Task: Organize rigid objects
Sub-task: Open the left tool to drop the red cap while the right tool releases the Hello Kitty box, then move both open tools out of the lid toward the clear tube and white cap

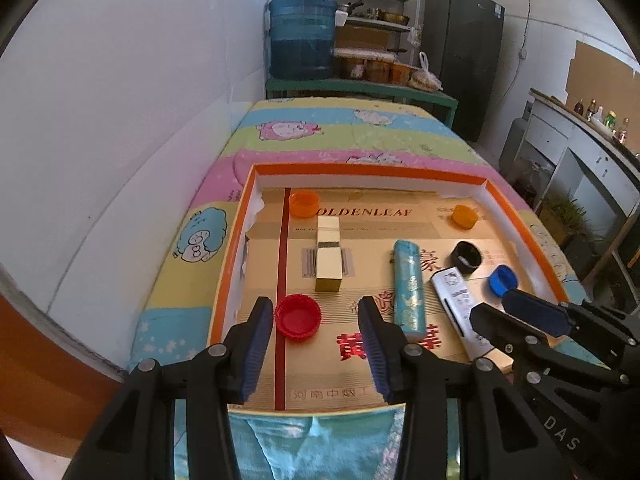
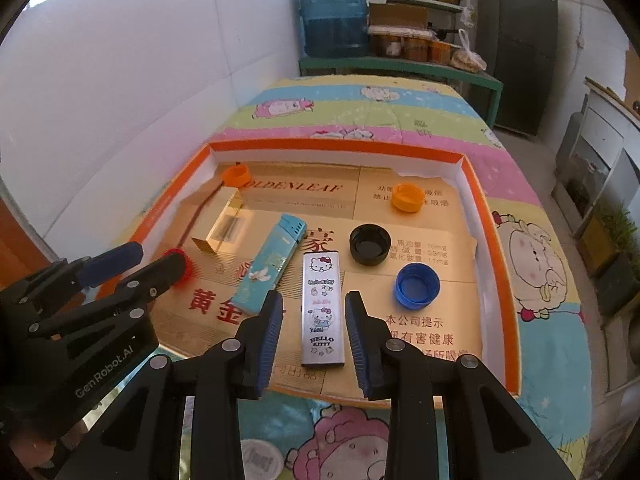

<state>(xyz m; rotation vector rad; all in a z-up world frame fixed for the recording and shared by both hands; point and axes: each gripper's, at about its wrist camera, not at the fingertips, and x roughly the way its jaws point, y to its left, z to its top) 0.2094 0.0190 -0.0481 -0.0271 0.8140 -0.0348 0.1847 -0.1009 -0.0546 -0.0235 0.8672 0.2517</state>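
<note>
- Left gripper point(image 1: 316, 316) is held spread; red cap point(image 1: 298, 315) is framed between its pads, untouched.
- Right gripper point(image 2: 314, 320) is held spread around the white lighter point(image 2: 323, 307), pads apart from it; blue cap point(image 2: 417, 283) at 2 o'clock.

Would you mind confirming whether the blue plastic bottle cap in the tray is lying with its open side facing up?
Yes, the blue plastic bottle cap shows its hollow inside, lying beside the black plastic cap.

The left claw point(image 1: 316, 320) fills the bottom centre of its own view, fingers parted and pointing obliquely downward, nothing pressed between the pads. The right claw point(image 2: 312, 320) sits at lower centre of its view, tilted likewise, its fingers apart by a narrower gap.
</note>
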